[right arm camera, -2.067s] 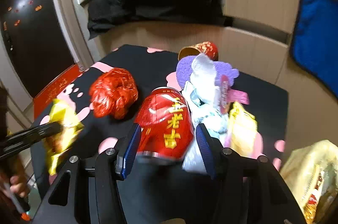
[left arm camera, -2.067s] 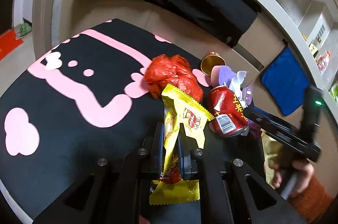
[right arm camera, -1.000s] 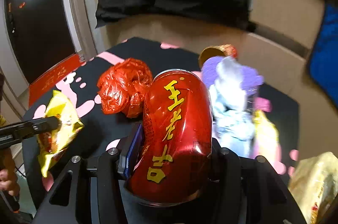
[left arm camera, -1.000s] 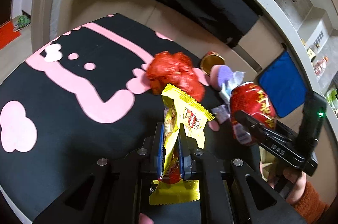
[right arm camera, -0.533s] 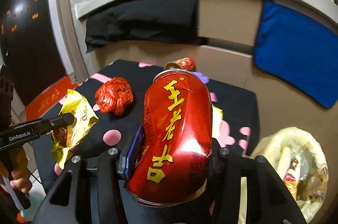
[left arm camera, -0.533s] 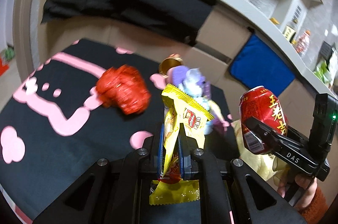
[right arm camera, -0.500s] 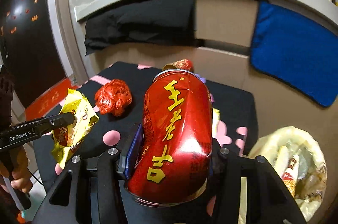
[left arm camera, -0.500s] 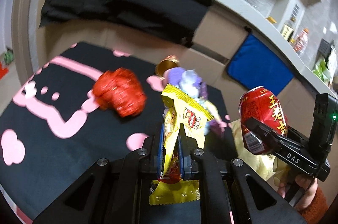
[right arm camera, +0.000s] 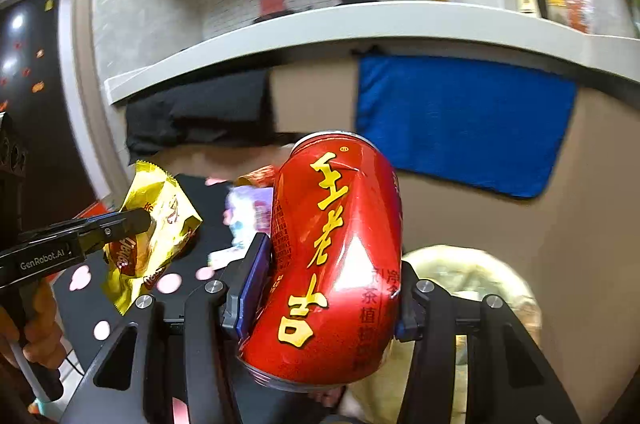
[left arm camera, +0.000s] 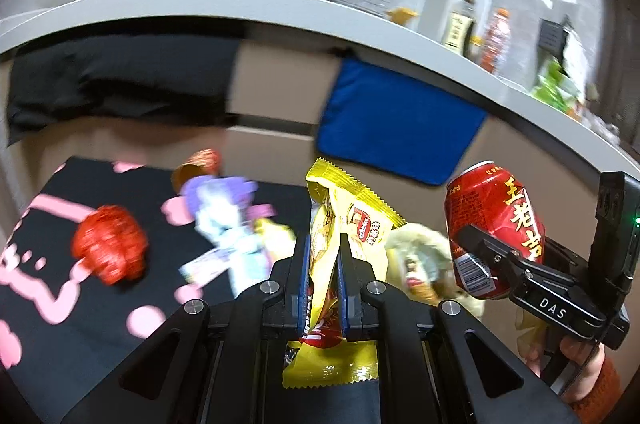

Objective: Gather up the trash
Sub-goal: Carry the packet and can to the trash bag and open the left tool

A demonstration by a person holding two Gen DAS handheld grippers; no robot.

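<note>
Red can (right arm camera: 336,256) clamped between right gripper (right arm camera: 328,288) pads

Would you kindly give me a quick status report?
Left gripper shut on yellow wrapper. Right gripper shut on red can. Trash bag below, nothing blocking.

The left tool (left arm camera: 323,264) is squeezed tight on a yellow snack wrapper (left arm camera: 344,224), with its two fingers almost touching. A hand (right arm camera: 34,320) grips its handle from below. The right tool (right arm camera: 328,288) holds a dented red can (right arm camera: 332,256) between its two fingers, one on each side. Another hand (left arm camera: 576,364) in an orange sleeve (left arm camera: 600,392) grips that handle. Both tools are up in the air, side by side and tipped a bit downward.
</note>
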